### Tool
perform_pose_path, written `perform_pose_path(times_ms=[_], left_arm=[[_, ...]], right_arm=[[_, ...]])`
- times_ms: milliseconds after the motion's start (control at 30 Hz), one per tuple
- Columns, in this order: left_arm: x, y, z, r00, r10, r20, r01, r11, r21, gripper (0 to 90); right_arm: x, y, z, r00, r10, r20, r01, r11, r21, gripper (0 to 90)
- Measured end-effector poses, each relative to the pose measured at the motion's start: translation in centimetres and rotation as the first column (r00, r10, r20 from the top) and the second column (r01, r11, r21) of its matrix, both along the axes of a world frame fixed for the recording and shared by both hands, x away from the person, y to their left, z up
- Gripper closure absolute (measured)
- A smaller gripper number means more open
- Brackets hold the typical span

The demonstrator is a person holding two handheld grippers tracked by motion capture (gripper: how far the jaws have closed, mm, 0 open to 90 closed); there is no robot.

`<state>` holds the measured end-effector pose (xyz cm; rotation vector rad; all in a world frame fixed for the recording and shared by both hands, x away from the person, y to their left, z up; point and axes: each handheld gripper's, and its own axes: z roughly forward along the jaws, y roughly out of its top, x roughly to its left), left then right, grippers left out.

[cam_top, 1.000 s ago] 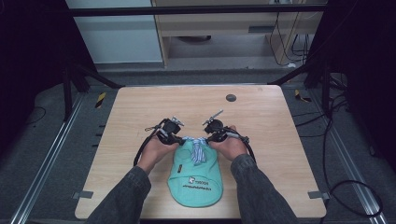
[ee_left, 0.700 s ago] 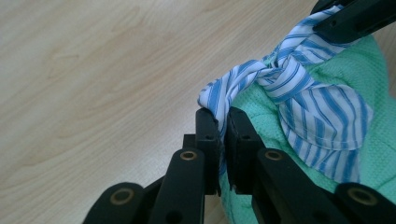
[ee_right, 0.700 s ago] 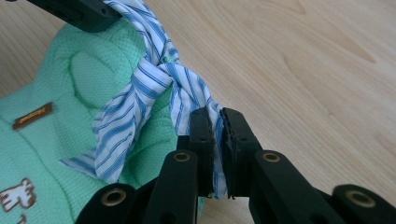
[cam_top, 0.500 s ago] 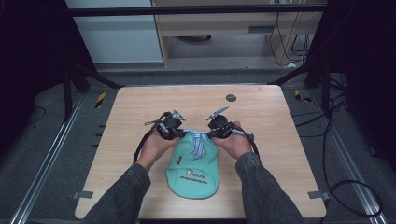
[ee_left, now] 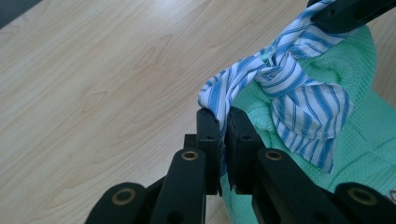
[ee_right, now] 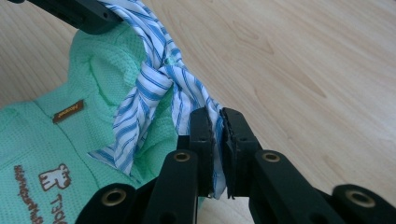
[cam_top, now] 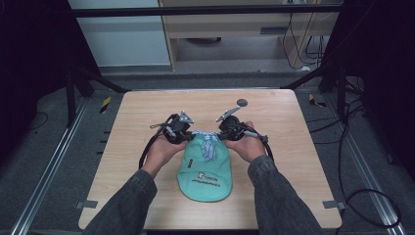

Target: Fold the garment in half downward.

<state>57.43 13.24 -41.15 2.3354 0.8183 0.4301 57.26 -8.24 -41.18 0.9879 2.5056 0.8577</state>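
The high view looks forward and down over the whole wooden table from the person's side, while both gripper views sit close above it, facing opposite ways along their jaws, sharing the striped knotted cloth between them.

Dark grey sleeves; black two-jawed tool with brass-ringed pivot holes.

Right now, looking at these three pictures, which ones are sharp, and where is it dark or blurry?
High view: the table is evenly lit, the room around it sinks into deep shadow, and fine detail is soft. Left gripper view: the striped cloth and green garment are crisp, while the left claw close to the lens is slightly soft. Right gripper view: bright and even, wood grain clear, no glare.
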Motion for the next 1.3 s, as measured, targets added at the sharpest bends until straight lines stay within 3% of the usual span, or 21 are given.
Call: perform_pose_path(times_ms=[267,1300], left_arm=[[0.0,0.1,0.5,0.9999,-0.001,0.011,0.001,1.0,0.001,85.1],[0.2,0.4,0.9,1.0,0.001,0.006,-0.001,1.0,0.002,85.1]], right_arm=[[0.2,0.1,0.7,0.9996,0.012,0.025,-0.012,0.9998,-0.013,83.3],[0.4,0.5,1.4,0.9983,0.042,0.039,-0.04,0.998,-0.048,83.3]])
